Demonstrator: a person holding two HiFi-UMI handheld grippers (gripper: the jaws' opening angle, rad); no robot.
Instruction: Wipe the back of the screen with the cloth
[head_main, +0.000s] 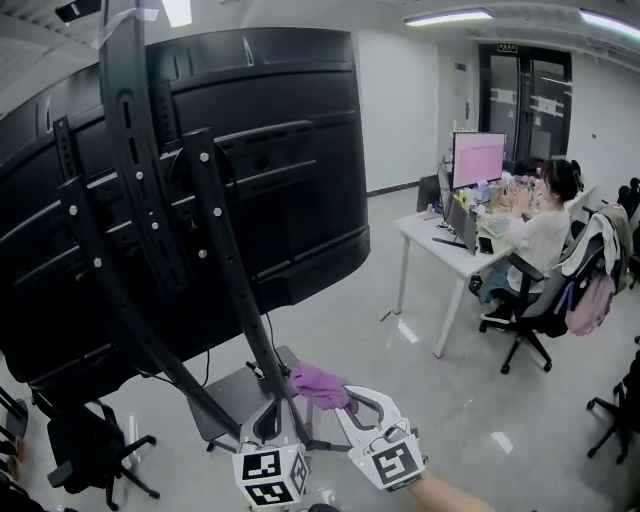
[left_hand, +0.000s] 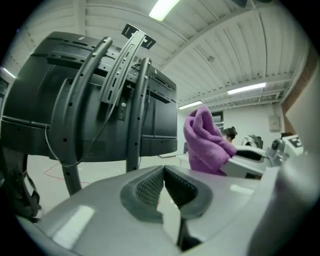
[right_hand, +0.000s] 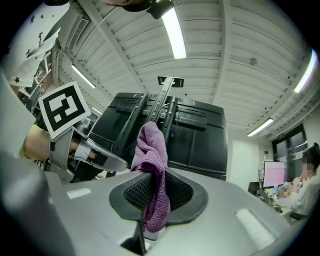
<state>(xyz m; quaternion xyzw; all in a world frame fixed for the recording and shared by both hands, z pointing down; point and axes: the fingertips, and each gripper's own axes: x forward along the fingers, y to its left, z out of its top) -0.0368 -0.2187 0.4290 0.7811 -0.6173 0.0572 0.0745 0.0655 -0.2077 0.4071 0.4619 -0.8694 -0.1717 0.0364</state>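
Right tongs (right_hand: 150, 192) are clamped on the purple cloth (right_hand: 152, 150), which sticks up out of them in a bunch. It looks clear of the screen (head_main: 290, 180), which stands up ahead with its back facing us. Left tongs (left_hand: 163, 187) are pressed together with nothing in them. For a decent wipe I'd get a flatter fold of cloth facing the panel, not the lump. Then do long passes over the open black areas and steer round the mount rails (head_main: 130, 150) so nothing snags.

Stand rails (head_main: 135, 120) cross the screen (head_main: 300, 130)'s back; its right half lies bare.
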